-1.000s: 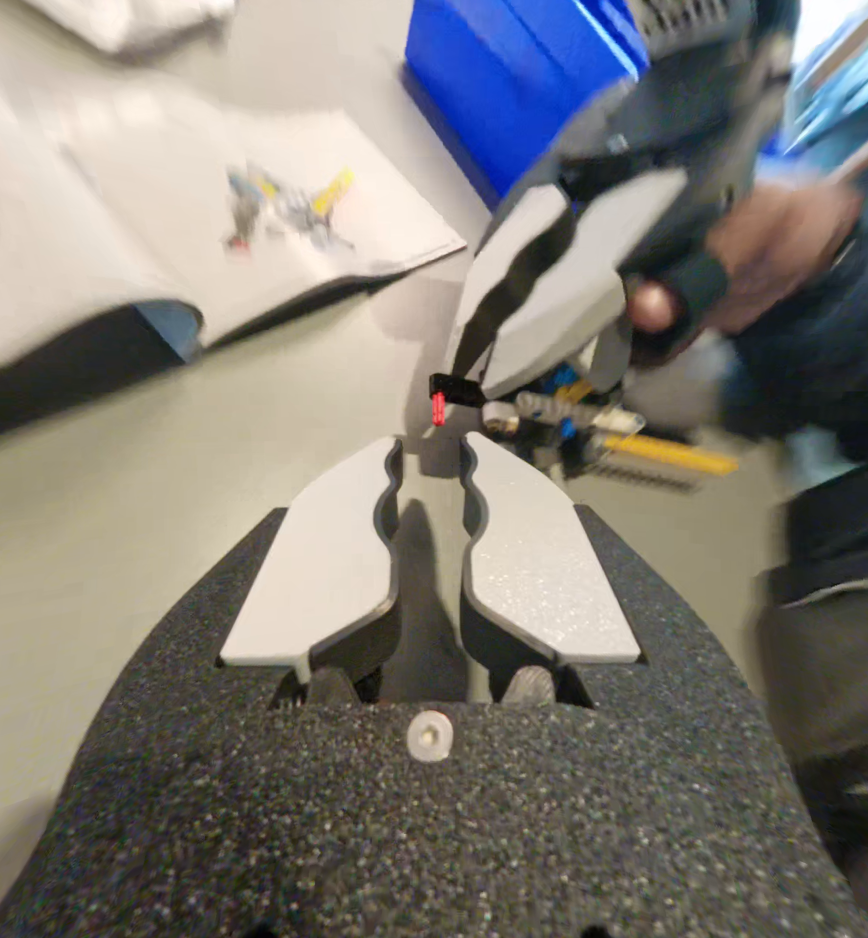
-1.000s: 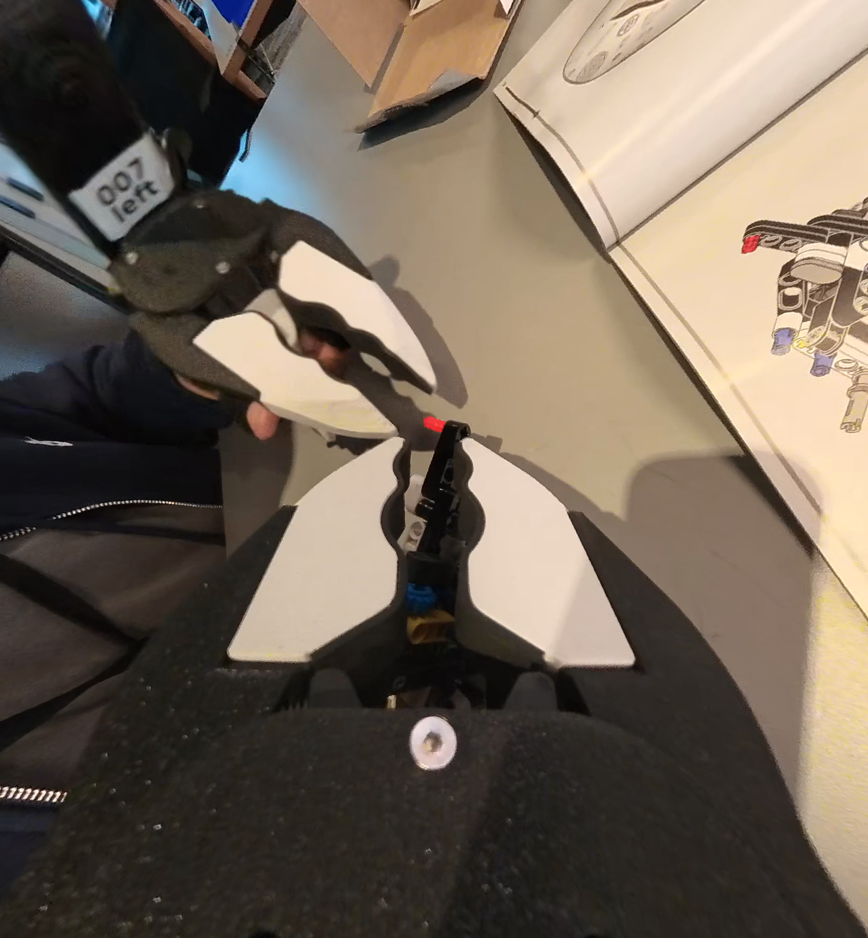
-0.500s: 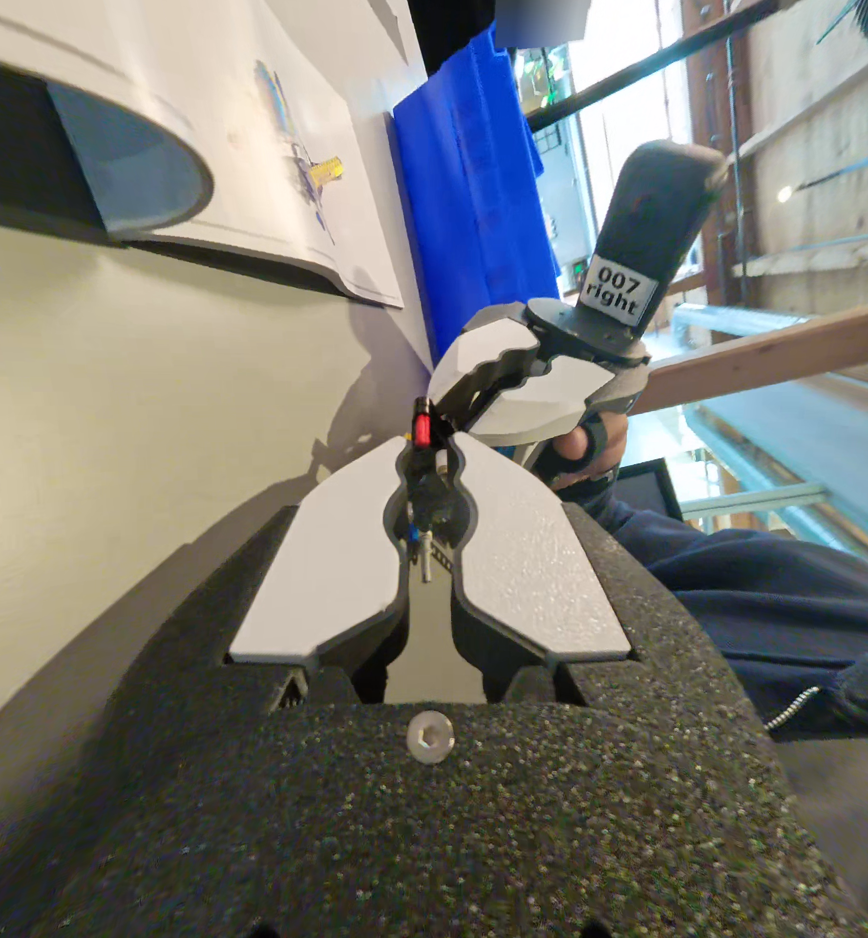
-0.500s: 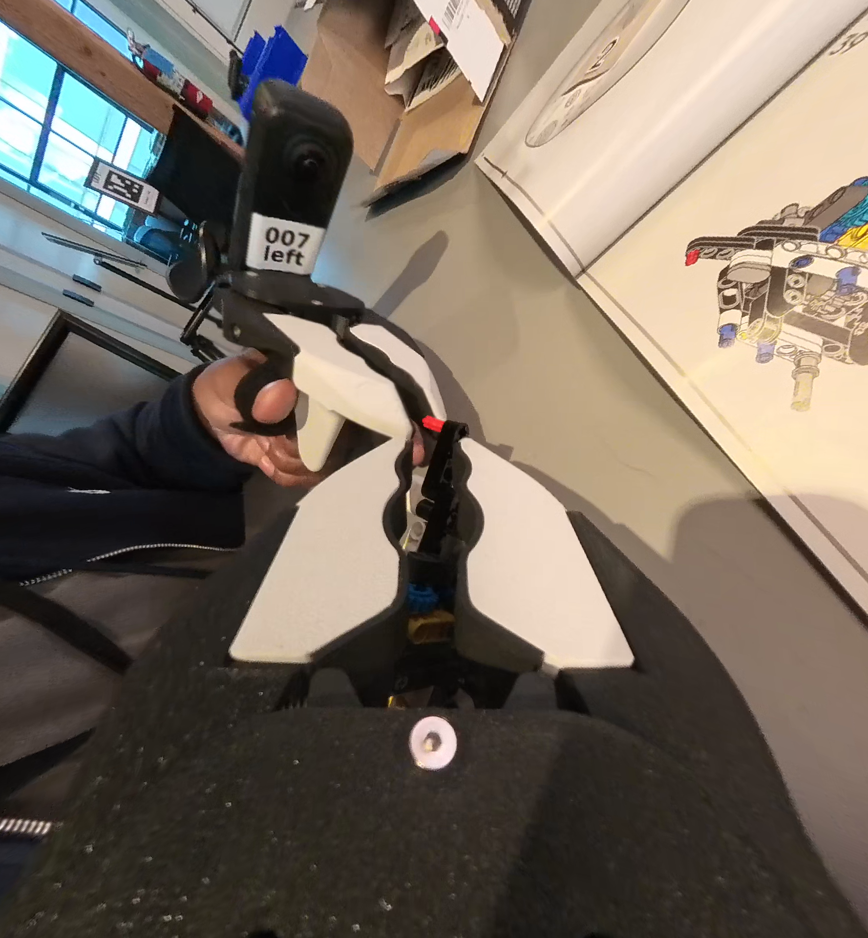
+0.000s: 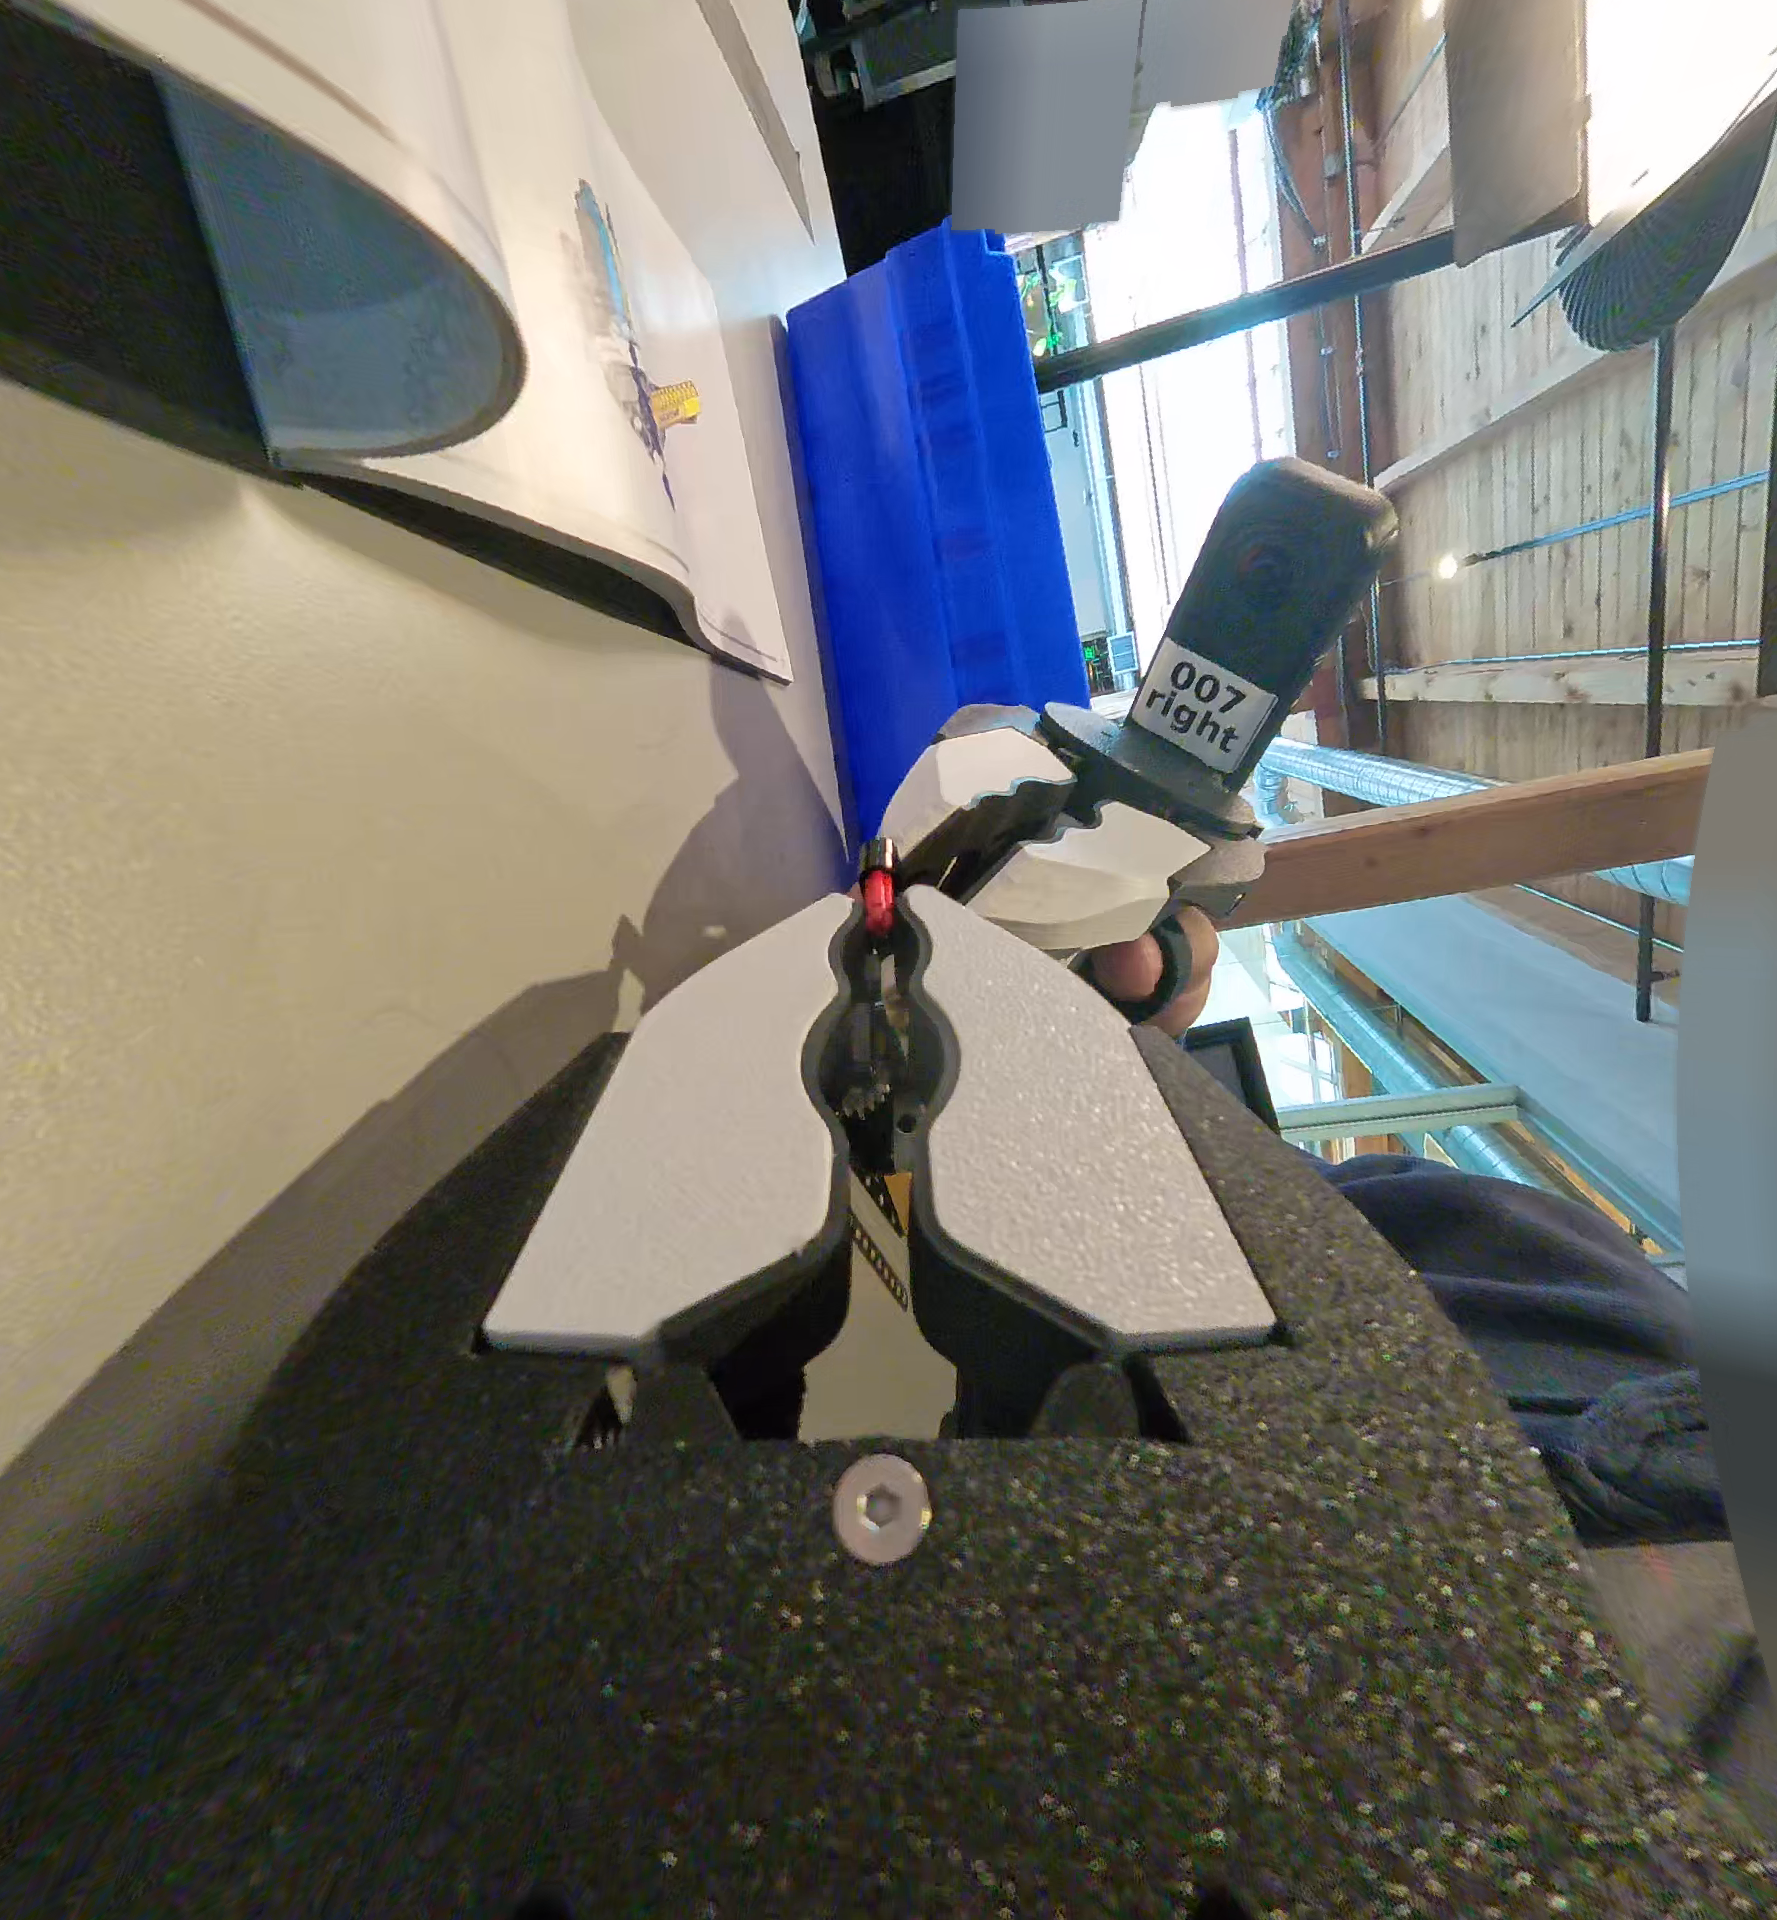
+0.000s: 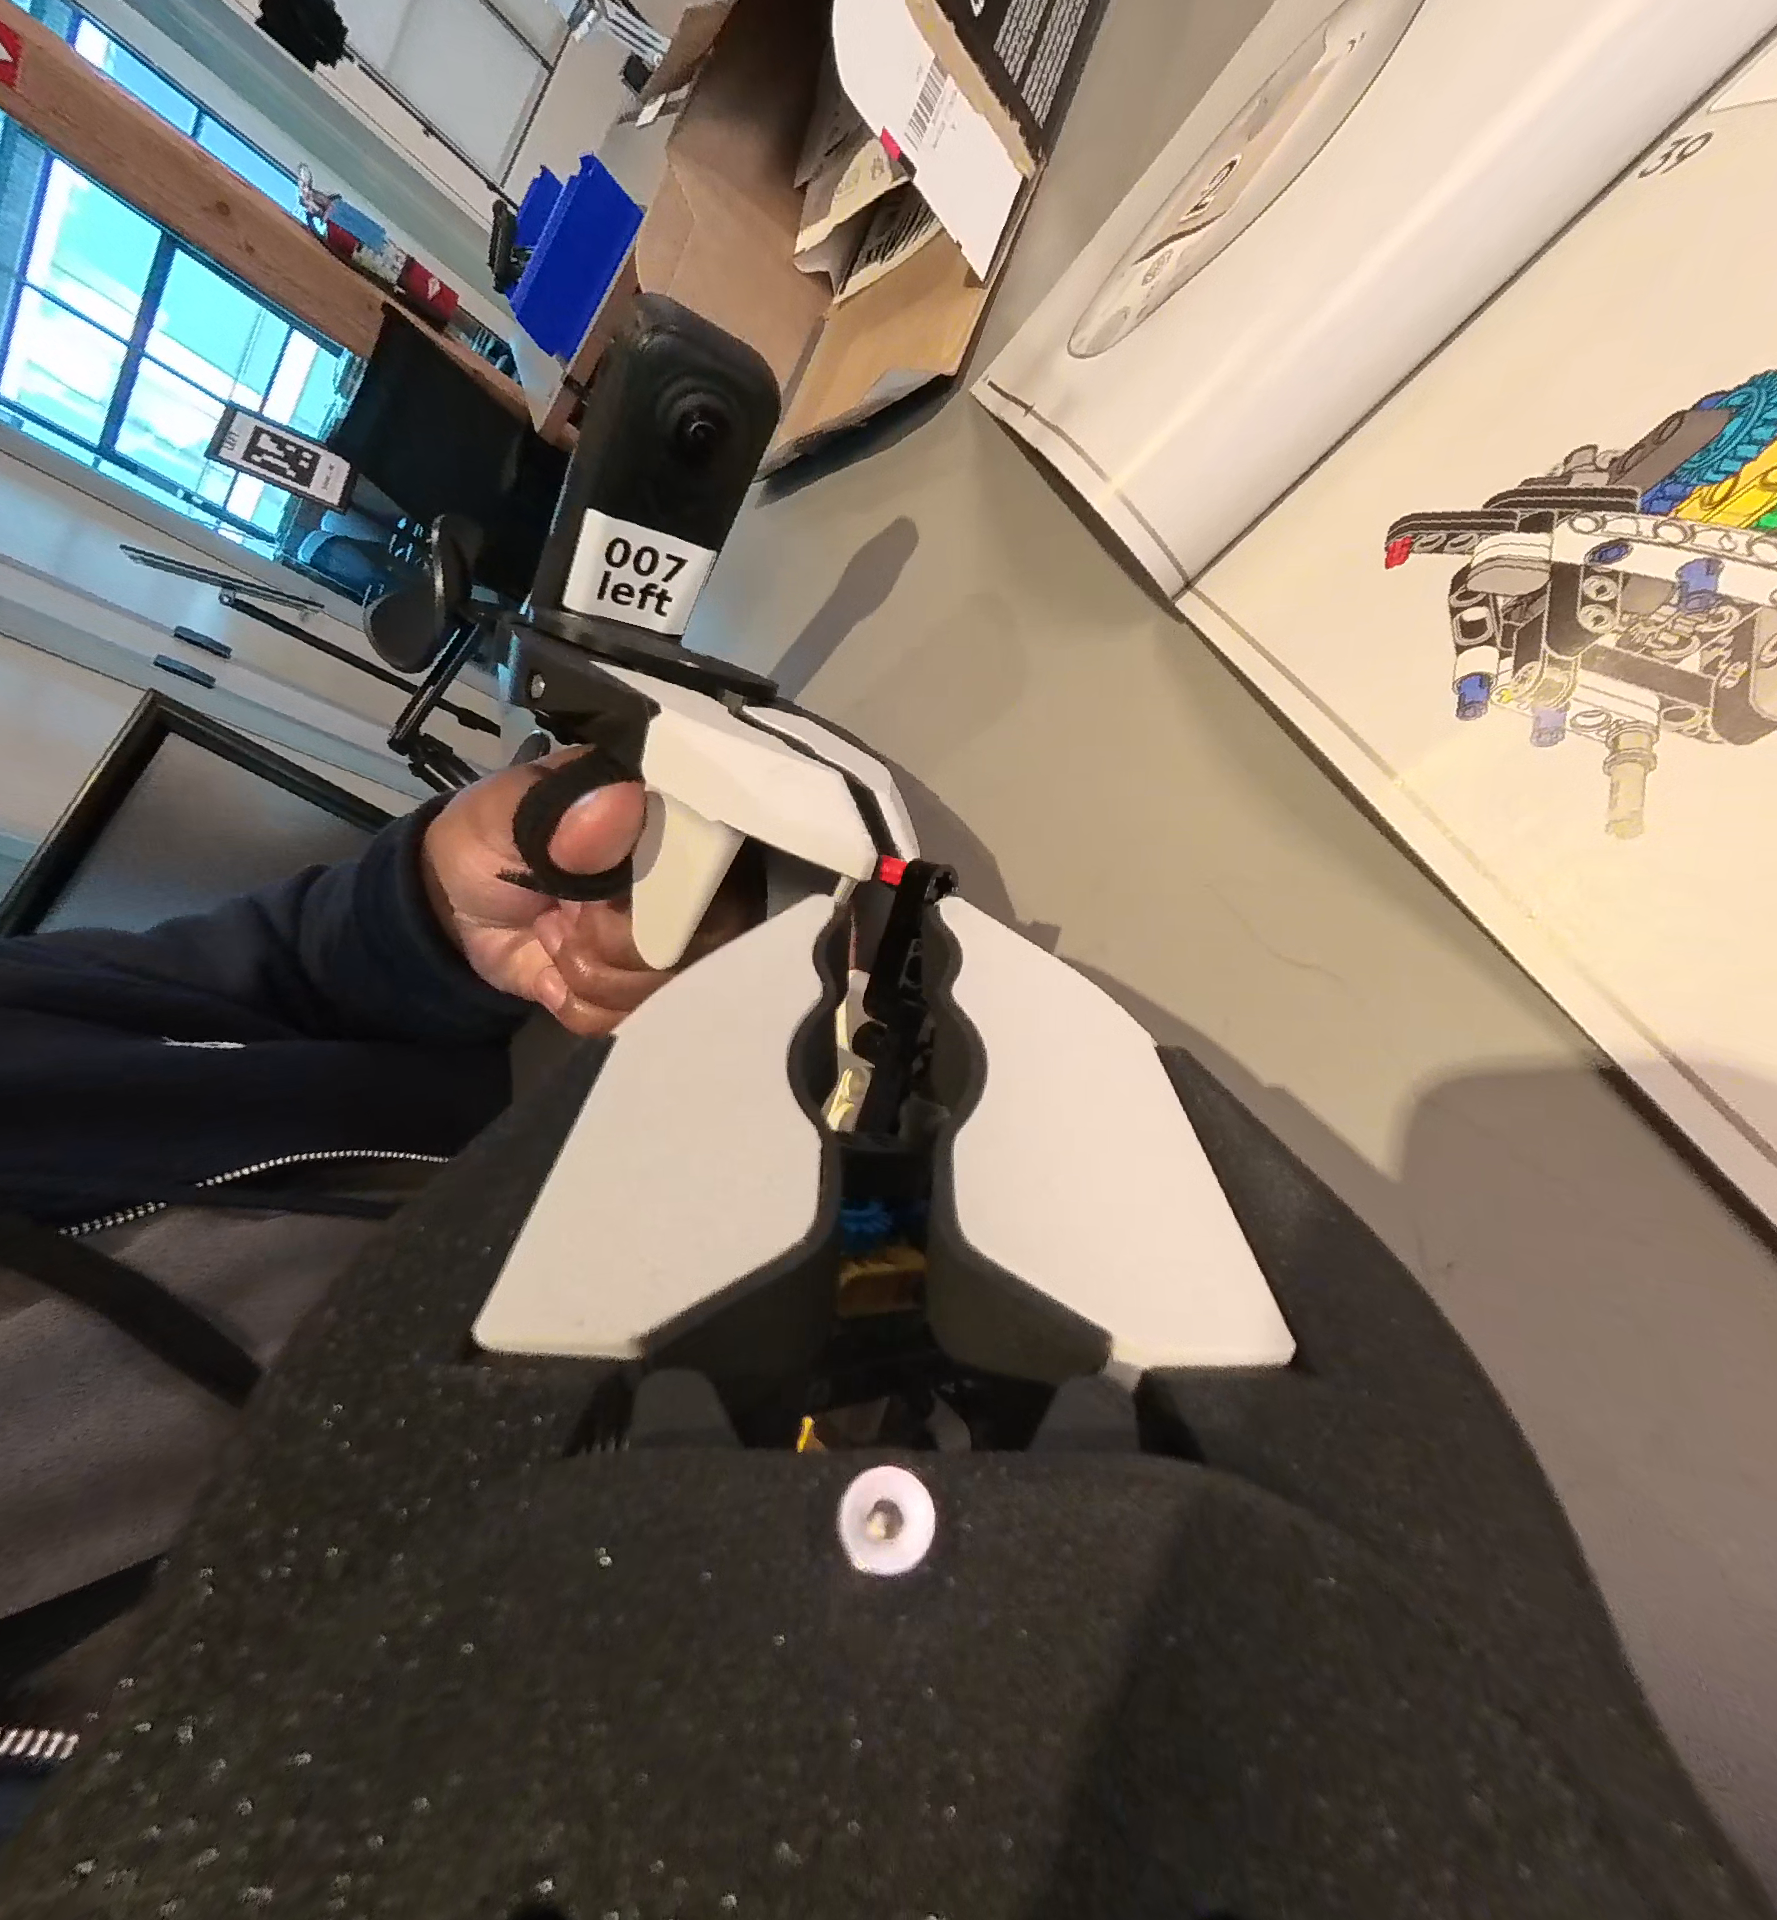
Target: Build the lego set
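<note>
The lego assembly [image 6: 899, 997] is a black beam with a red pin [image 6: 892, 869] at its tip and blue and yellow parts deeper between the fingers. My right gripper [image 6: 889, 920] is shut on it and holds it above the table. My left gripper [image 5: 879, 920] meets it tip to tip and is shut on the red pin [image 5: 876, 900] end, with black parts and a small gear [image 5: 868, 1081] in its finger hollow. Each gripper shows in the other's view: the left [image 6: 811, 790] and the right [image 5: 1029, 831].
The open instruction booklet [image 6: 1486, 436] lies on the grey table [image 6: 1123, 727] to the right, and also shows in the left wrist view [image 5: 551, 312]. A blue bin [image 5: 925, 520] stands behind the grippers. A cardboard box [image 6: 863, 291] sits farther back. A person's hand [image 6: 541, 925] holds the left gripper. My two grippers' fingertips are within a few centimetres of each other.
My left gripper was open and empty near the table. It has swung up to the assembly and shut on its red pin end. The right gripper has kept its hold and tilted.
</note>
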`<move>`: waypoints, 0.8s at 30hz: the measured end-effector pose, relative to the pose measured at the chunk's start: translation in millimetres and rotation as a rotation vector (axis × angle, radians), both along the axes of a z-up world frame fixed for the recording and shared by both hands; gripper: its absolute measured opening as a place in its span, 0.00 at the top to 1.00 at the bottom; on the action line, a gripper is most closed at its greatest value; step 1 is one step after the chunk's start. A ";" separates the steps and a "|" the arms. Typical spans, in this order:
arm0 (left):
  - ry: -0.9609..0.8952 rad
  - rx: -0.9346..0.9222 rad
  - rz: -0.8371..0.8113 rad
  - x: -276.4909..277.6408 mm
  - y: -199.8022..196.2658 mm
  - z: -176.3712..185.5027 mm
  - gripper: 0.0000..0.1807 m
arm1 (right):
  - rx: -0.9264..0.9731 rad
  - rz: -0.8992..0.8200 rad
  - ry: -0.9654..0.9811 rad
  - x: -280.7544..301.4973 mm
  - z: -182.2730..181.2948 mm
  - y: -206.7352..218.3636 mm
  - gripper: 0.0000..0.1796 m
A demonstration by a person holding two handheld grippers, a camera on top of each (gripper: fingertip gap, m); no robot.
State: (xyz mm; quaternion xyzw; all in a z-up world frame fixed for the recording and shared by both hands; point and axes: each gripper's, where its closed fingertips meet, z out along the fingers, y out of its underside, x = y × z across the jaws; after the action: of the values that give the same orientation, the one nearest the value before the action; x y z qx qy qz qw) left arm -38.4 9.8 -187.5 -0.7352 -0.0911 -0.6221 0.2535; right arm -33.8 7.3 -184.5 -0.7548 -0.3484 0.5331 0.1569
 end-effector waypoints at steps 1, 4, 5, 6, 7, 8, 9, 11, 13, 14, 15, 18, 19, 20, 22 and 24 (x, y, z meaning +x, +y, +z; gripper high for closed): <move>0.000 0.001 -0.001 0.0 -0.1 0.1 0.98 | -0.001 -0.002 0.000 0.0 -0.1 0.2 0.93; -0.002 0.014 -0.002 0.2 -0.2 1.2 0.98 | -0.004 -0.006 0.004 -0.1 0.4 0.4 0.93; -0.001 0.022 -0.002 0.0 0.0 1.9 0.98 | -0.005 -0.008 0.006 -0.3 0.9 0.5 0.93; 0.001 0.031 -0.004 0.0 0.3 2.7 0.98 | -0.006 -0.009 0.010 -0.5 1.5 0.5 0.92; 0.005 0.041 -0.009 0.0 0.5 3.5 0.98 | -0.008 -0.010 0.014 -0.6 2.3 0.5 0.92; 0.013 0.052 -0.016 -0.1 0.7 4.1 0.98 | -0.010 -0.011 0.018 -0.5 3.1 0.5 0.92; 0.023 0.063 -0.024 0.0 0.8 4.6 0.98 | -0.010 -0.012 0.022 -0.5 3.9 0.8 0.92; 0.053 0.078 -0.039 0.3 1.6 4.0 0.98 | -0.005 -0.015 0.022 -0.2 4.0 1.6 0.92; 0.073 0.080 -0.045 0.4 2.9 2.5 0.98 | 0.000 -0.019 0.019 0.0 3.3 2.6 0.91; 0.077 0.075 -0.048 0.7 3.3 1.6 0.98 | 0.001 -0.021 0.018 0.1 3.1 2.8 0.91; 0.078 0.071 -0.049 0.9 3.8 0.9 0.98 | 0.002 -0.022 0.016 0.4 2.8 3.1 0.91; 0.091 0.062 -0.050 1.9 4.8 -1.3 0.98 | 0.006 -0.026 0.009 1.3 1.8 3.9 0.90; 0.092 0.060 -0.050 2.1 5.2 -1.7 0.98 | 0.006 -0.026 0.007 1.6 1.5 3.9 0.90; 0.092 0.057 -0.050 2.2 5.3 -2.2 0.98 | 0.006 -0.026 0.004 1.9 1.3 3.8 0.90; 0.089 0.049 -0.054 2.5 5.3 -2.8 0.98 | 0.003 -0.029 -0.001 2.2 0.7 3.2 0.90; 0.089 0.043 -0.060 2.9 5.2 -3.5 0.98 | 0.000 -0.040 -0.009 2.1 0.3 2.5 0.90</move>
State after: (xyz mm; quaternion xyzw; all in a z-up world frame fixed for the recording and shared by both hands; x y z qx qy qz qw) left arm -35.5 15.0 -191.0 -0.7589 -0.0442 -0.5979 0.2543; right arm -31.7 9.8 -184.2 -0.7640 -0.3338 0.5266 0.1662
